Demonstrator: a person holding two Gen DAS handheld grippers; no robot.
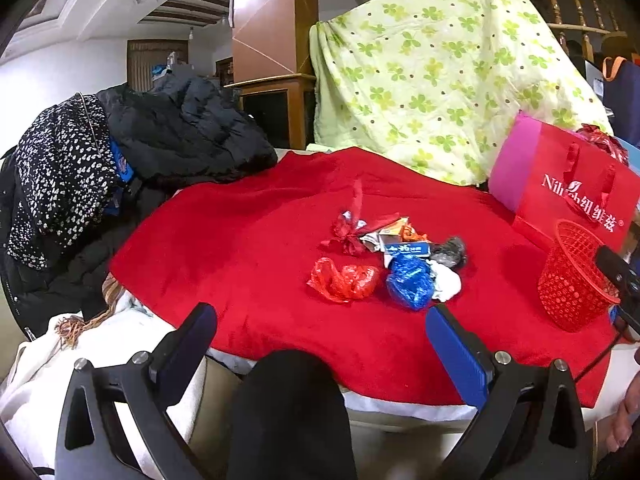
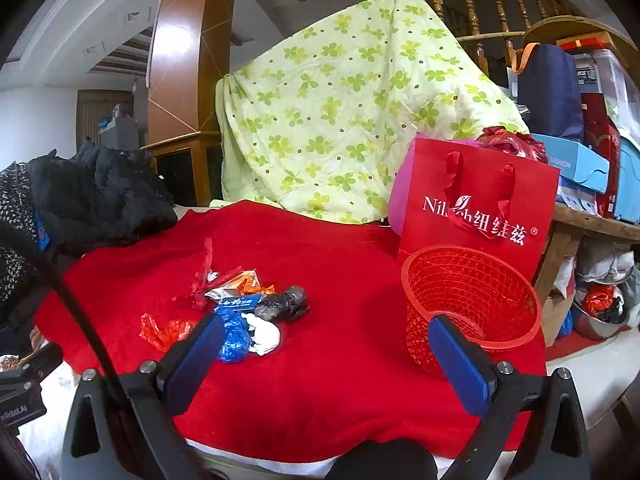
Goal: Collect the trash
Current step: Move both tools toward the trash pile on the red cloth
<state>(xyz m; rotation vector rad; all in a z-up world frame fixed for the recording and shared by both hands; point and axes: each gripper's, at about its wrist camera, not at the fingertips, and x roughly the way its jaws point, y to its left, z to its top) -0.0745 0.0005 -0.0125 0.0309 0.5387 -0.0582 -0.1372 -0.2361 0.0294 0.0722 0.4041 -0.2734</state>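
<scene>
Start of collection: trash (image 1: pixel 392 258) lies heaped on the blanket (image 1: pixel 240 240), basket (image 2: pixel 472 304) apparently empty (interior partly hidden); left gripper (image 1: pixel 320 336) and right gripper (image 2: pixel 326 350) spread, holding nothing.

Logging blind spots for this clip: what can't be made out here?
- Red mesh basket: floor hidden by its wall in both views.
- Red gift bag: contents hidden behind its front.
- Trash pile: wrapper print too small to read.
- Blue plastic bag: partly behind the right gripper's fingers.
</scene>
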